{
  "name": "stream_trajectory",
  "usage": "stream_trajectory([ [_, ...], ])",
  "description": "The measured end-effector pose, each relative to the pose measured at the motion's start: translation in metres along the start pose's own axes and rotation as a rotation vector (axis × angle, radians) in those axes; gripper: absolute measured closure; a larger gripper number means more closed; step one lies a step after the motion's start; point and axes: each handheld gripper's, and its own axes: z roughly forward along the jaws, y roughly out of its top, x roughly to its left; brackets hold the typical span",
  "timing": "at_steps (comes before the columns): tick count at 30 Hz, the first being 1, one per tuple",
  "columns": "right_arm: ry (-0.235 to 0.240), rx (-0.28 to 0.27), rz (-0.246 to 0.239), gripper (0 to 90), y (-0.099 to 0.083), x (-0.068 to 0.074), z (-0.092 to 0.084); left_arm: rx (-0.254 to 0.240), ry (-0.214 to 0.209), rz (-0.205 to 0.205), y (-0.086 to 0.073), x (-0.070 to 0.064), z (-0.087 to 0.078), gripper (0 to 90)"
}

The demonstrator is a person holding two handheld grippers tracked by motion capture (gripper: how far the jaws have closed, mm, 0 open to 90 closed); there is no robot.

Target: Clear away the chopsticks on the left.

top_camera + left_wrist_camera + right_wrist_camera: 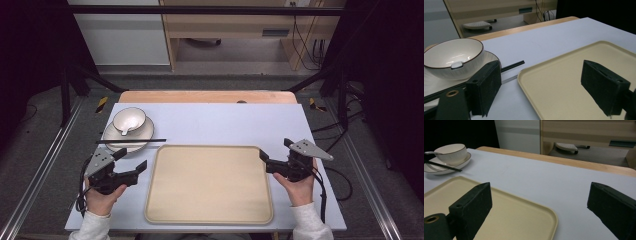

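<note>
Tray [209,184] lies between left gripper [131,165] and right gripper [274,156]; both sets of fingers released, holding nothing.

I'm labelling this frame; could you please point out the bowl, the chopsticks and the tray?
bowl [129,119]: high view, inner white wall.
chopsticks [131,141]: high view, mid-length of the black sticks lying across the plate.
tray [210,184]: high view, bare beige floor.
</note>
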Motion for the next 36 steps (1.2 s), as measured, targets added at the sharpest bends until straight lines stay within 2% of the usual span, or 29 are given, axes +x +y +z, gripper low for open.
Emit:
stream_trajectory([
  [6, 0.001, 0.016, 0.0, 5.6, -0.004, 0.0, 0.002, 0.002, -0.002, 0.011, 0.003, 0.0, 0.002, 16.7],
  [10, 0.004, 0.019, -0.002, 5.7, -0.004, 0.002, 0.002, 0.02, -0.005, 0.028, 0.004, 0.008, 0.003, 17.3],
  [16, 0.008, 0.022, -0.014, 5.6, -0.004, 0.006, 0.003, 0.05, -0.007, 0.038, 0.007, 0.024, 0.01, 18.3],
  [26, 0.03, 0.03, -0.024, 5.6, -0.002, 0.014, 0.006, 0.112, 0.025, 0.065, 0.006, 0.051, 0.016, 20.5],
  [36, 0.034, 0.05, -0.025, 5.7, -0.003, 0.015, 0.009, 0.192, 0.063, 0.059, -0.007, 0.084, 0.027, 23.9],
])
